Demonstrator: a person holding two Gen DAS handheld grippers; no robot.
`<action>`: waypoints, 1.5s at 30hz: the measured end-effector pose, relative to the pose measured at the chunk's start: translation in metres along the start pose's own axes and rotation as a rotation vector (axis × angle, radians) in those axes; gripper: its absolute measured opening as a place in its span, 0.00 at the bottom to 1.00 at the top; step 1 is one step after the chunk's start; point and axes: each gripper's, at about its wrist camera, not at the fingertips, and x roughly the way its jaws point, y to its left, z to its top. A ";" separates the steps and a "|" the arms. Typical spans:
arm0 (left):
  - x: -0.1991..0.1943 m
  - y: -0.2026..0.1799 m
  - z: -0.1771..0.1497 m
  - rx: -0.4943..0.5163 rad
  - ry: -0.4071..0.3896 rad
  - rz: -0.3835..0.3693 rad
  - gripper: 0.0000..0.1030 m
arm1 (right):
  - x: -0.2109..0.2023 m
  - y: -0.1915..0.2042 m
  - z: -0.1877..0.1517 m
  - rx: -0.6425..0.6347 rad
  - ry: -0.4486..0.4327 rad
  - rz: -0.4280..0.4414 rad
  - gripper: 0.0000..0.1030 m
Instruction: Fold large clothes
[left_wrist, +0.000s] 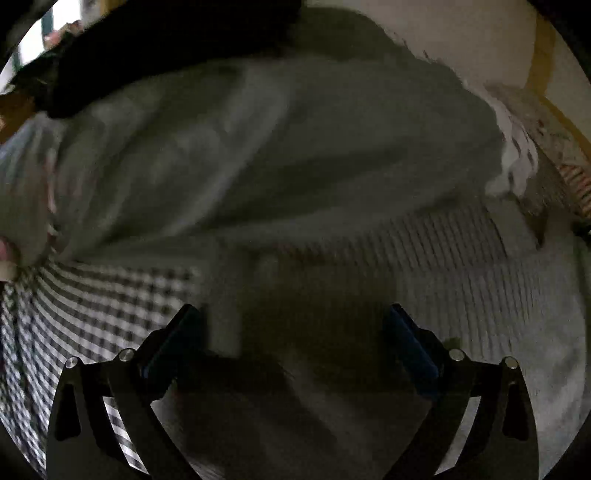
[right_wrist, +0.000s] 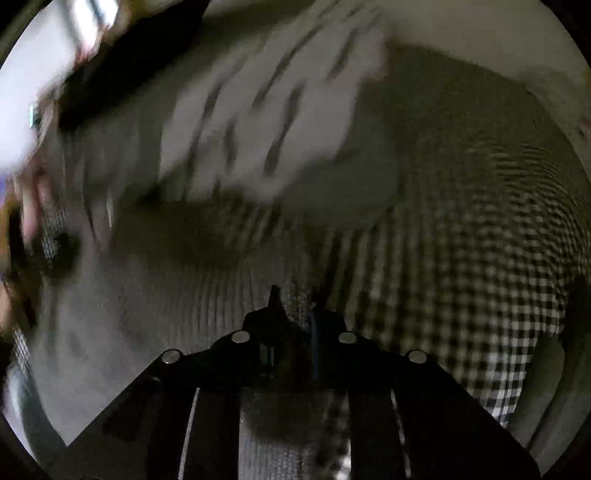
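I am at the grasping step of the fold. My right gripper (right_wrist: 295, 310) has its jaws pressed together, and grey knit cloth seems pinched at their tips, though the blur makes that uncertain. My left gripper (left_wrist: 291, 332) hangs with jaws spread wide and empty above the grey garment (left_wrist: 280, 155), which lies rumpled across the checked sheet (left_wrist: 92, 306). Next, I judge, the left jaws must drop onto an edge and close, so that both hands can lift together.

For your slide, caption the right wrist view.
Right hand-held gripper shut on grey ribbed fabric, beside checked cloth.
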 end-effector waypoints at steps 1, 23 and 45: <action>0.000 0.005 0.002 -0.021 -0.010 -0.003 0.96 | 0.002 -0.005 0.003 0.016 -0.009 -0.013 0.13; 0.013 0.081 0.027 -0.106 0.027 -0.163 0.08 | 0.001 -0.028 0.020 0.048 -0.049 0.006 0.14; -0.033 0.067 0.042 -0.066 -0.180 -0.204 0.87 | -0.076 -0.014 0.018 0.011 0.041 -0.080 0.88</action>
